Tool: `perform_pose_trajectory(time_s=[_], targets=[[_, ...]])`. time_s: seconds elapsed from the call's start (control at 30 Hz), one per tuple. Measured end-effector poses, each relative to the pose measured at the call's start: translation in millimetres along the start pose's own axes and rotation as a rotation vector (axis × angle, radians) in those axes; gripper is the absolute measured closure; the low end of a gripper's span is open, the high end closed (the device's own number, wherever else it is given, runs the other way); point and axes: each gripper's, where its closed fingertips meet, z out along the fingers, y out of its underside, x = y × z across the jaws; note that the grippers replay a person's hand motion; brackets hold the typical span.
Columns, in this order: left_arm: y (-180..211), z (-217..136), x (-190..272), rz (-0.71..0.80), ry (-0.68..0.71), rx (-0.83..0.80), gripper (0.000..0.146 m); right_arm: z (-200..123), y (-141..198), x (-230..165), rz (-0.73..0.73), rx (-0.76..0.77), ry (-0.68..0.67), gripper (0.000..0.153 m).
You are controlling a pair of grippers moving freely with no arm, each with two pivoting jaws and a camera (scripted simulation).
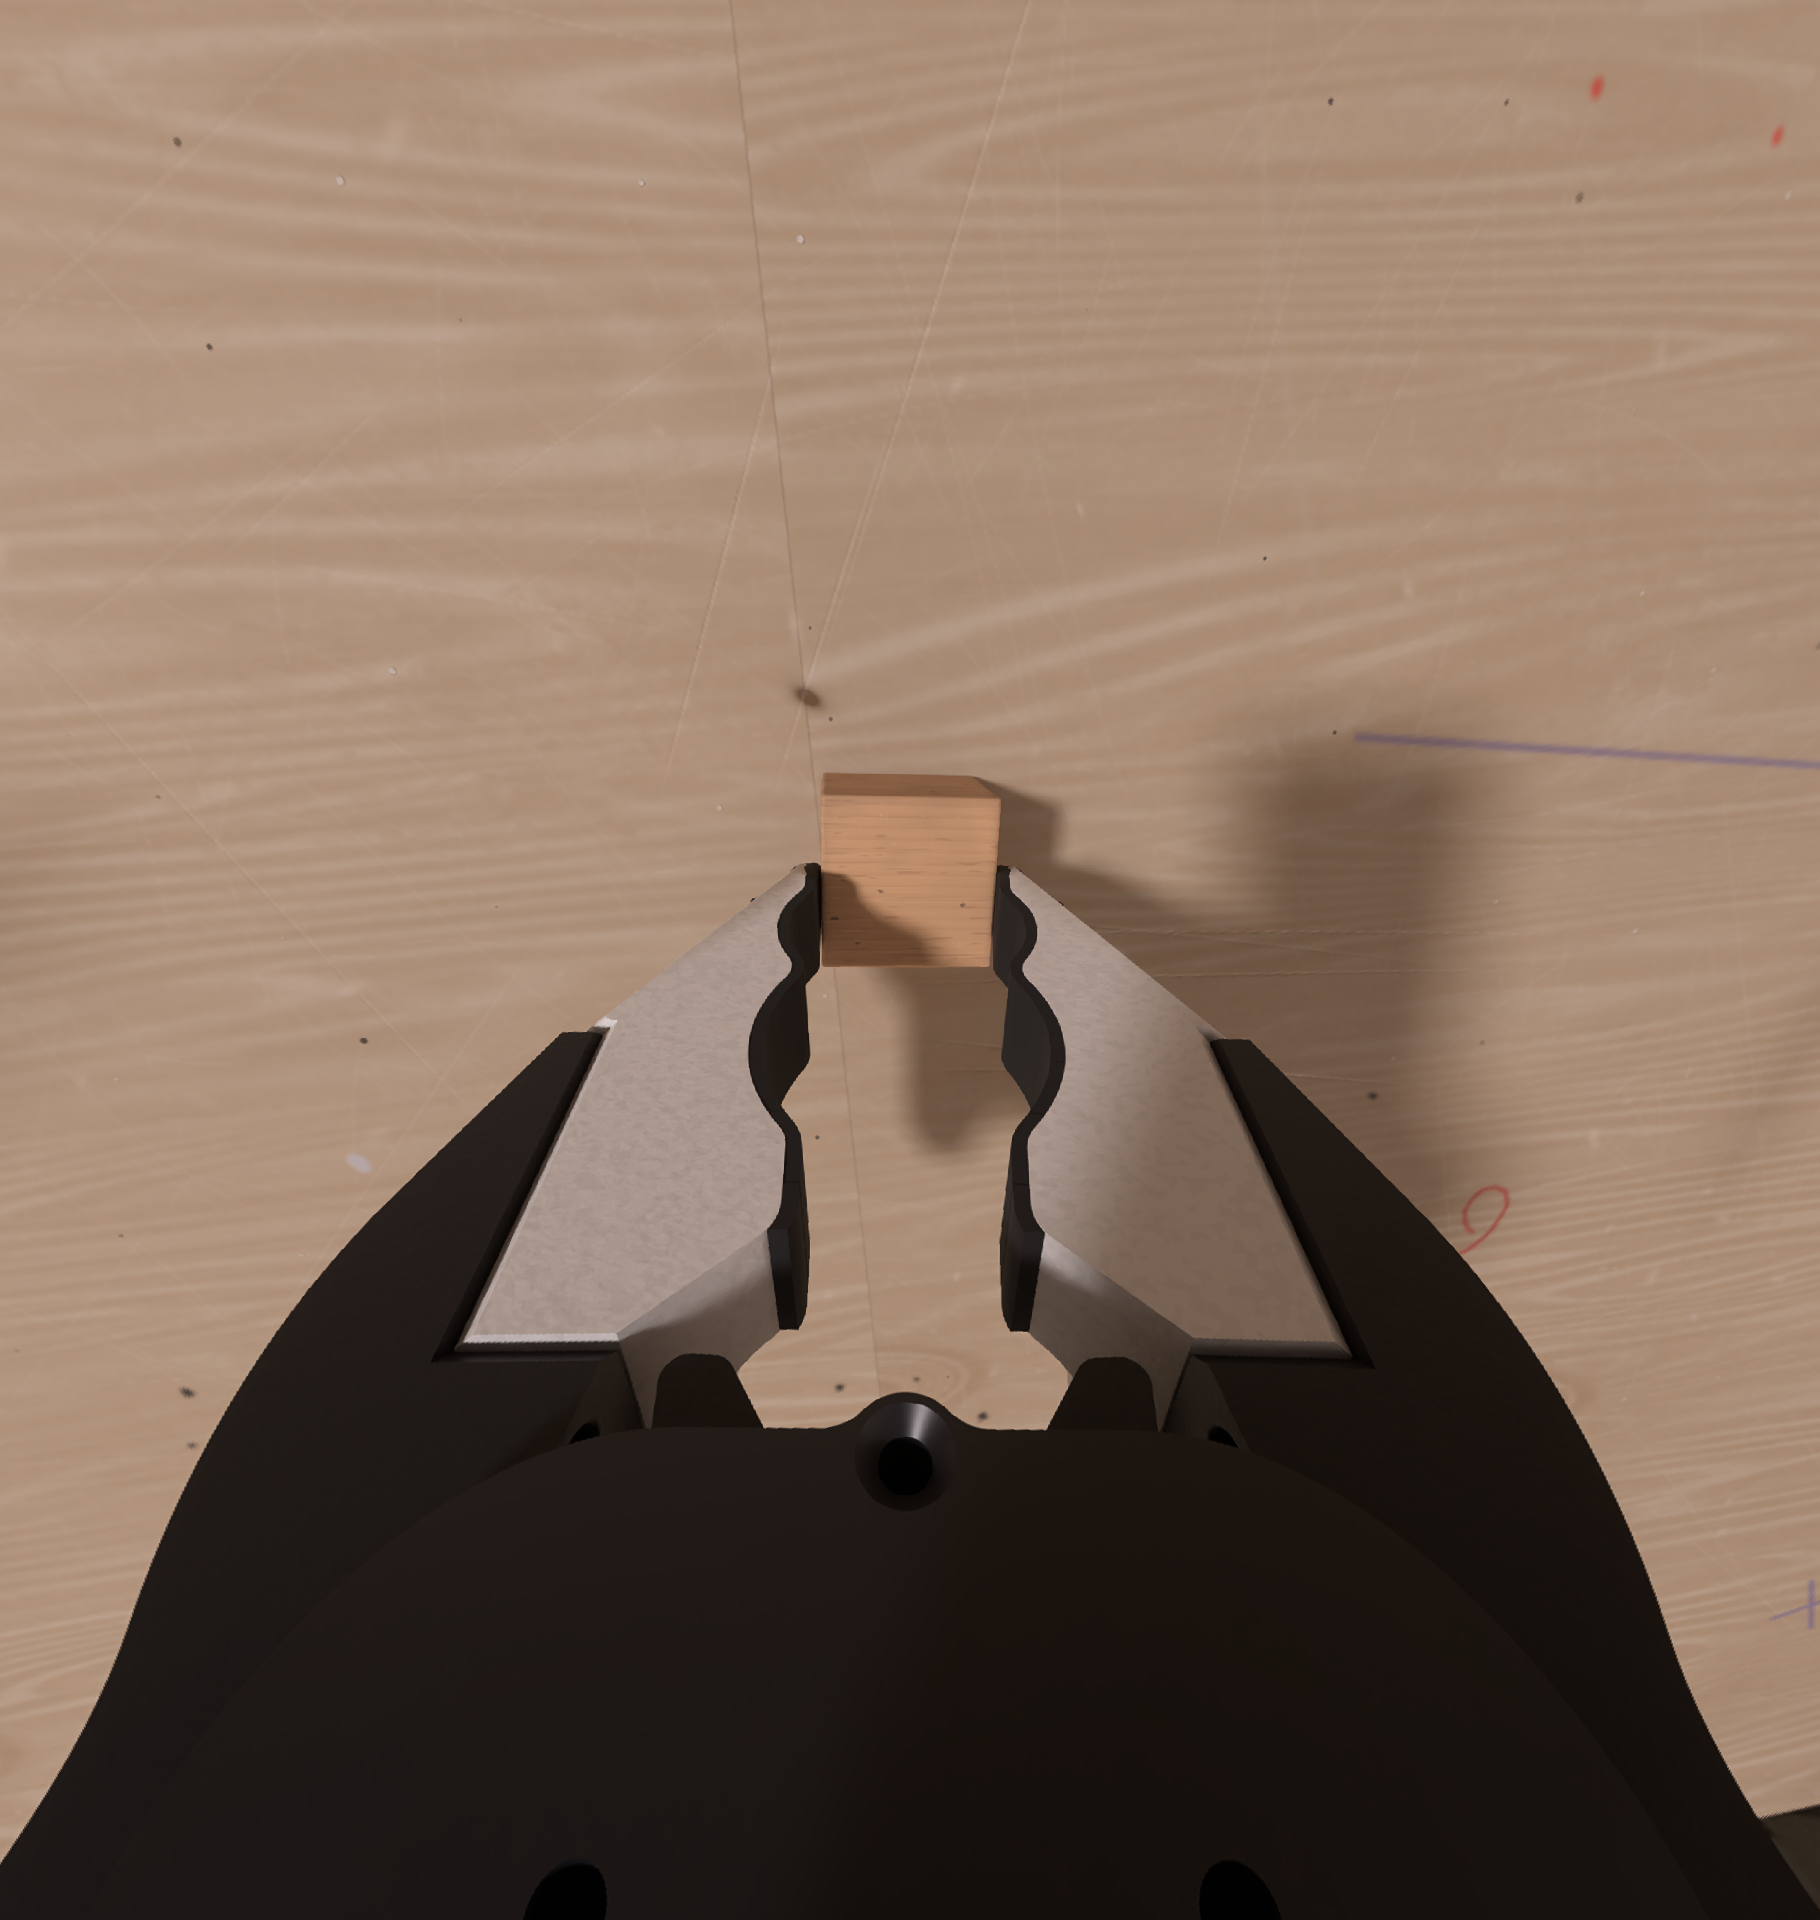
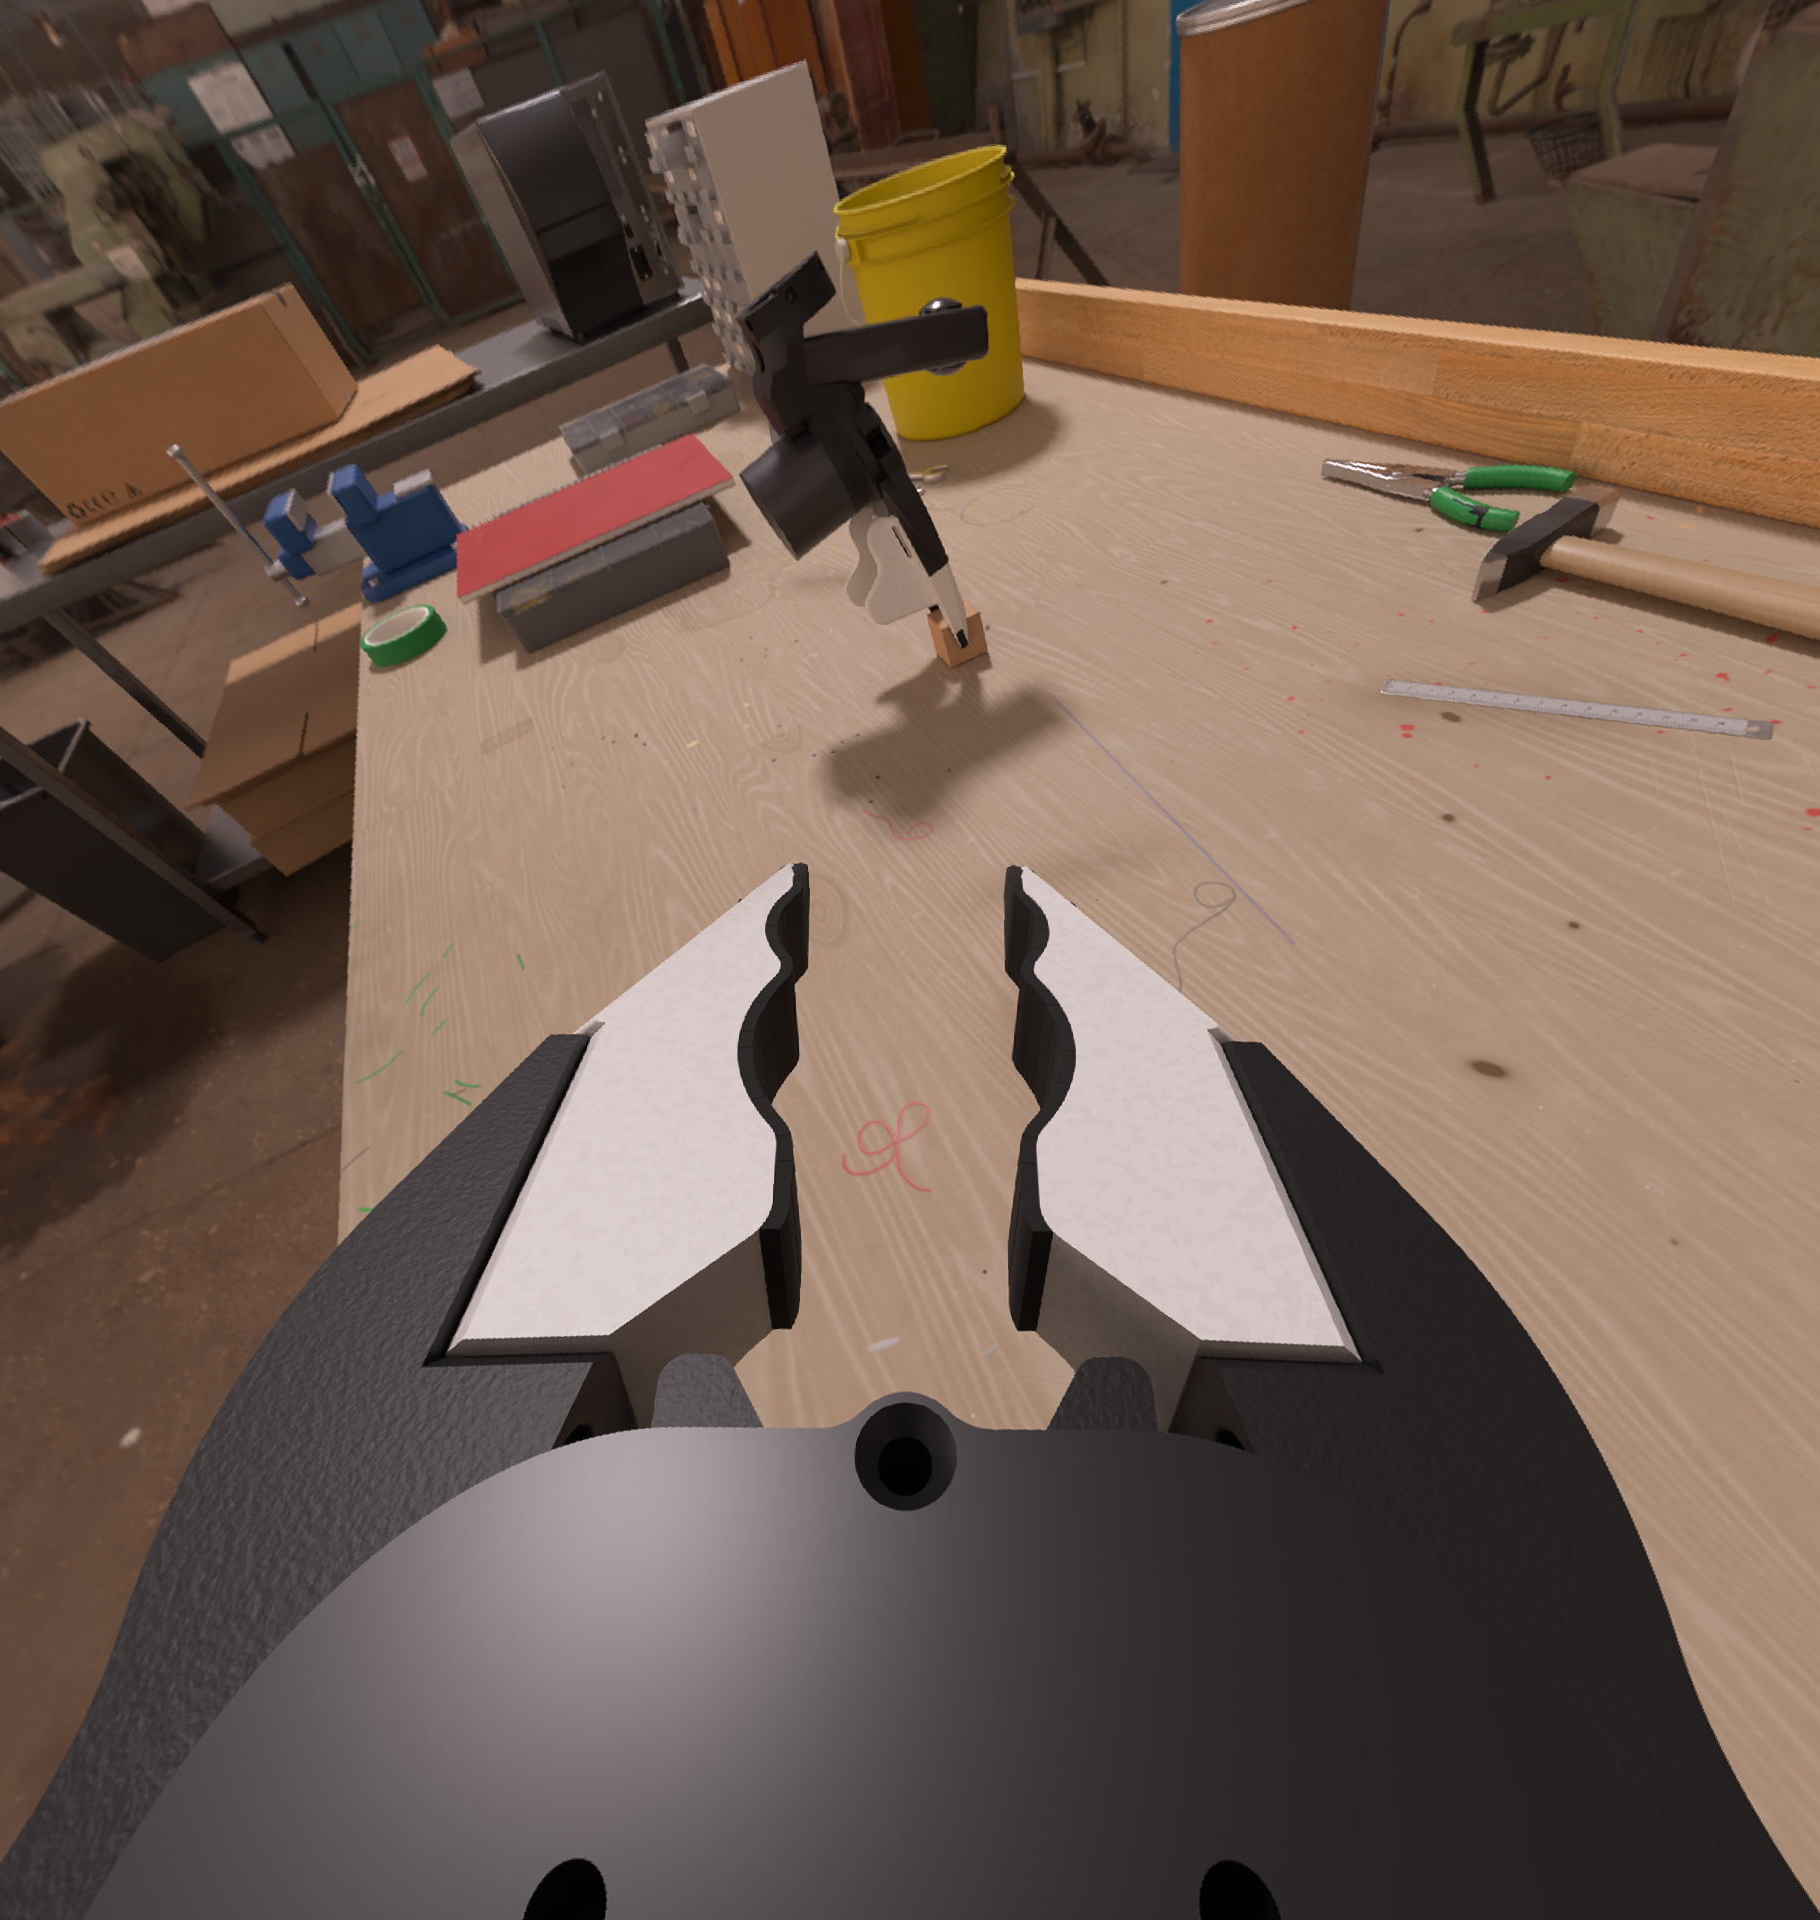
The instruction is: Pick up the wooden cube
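The wooden cube (image 1: 906,873) is a small light-brown block on the plywood table (image 1: 366,520). My left gripper (image 1: 906,904) points down at it, and both fingertips press against the cube's left and right sides. In the right wrist view the left gripper (image 2: 956,627) stands tilted over the cube (image 2: 973,646), which sits at table level near the table's middle. My right gripper (image 2: 906,883) is open and empty, hovering over the near part of the table, well short of the cube.
A yellow bucket (image 2: 937,301), a red-topped grey box (image 2: 594,530), a blue vise (image 2: 366,530) and green tape (image 2: 402,634) stand at the far left. A hammer (image 2: 1654,571), green pliers (image 2: 1457,488), a steel ruler (image 2: 1571,707) and a wooden beam (image 2: 1457,384) lie on the right.
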Motion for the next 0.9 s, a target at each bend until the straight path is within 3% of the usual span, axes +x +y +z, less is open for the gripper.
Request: perform_pose_trajectory(time_s=[0.3,0.47,0.57,0.7,0.9], targets=[[-1,1,-5,0.224,-0.128,-0.007,0.113,1,4,-4,-0.022,-0.023,0.008,0.115],[-11,-6,-15,0.375,-0.273,0.082,0.113,-2,4,0,-0.002,-0.01,0.004,0.115],[-22,-24,-11,0.419,-0.288,0.236,0.113,0,6,3,0.012,-0.013,0.004,0.115],[-38,-75,8,0.447,-0.252,0.571,0.113,6,8,5,0.026,-0.019,-0.003,0.115],[-11,-160,91,0.524,0.045,0.97,0.113,19,11,-3,0.013,-0.042,-0.018,0.115]])
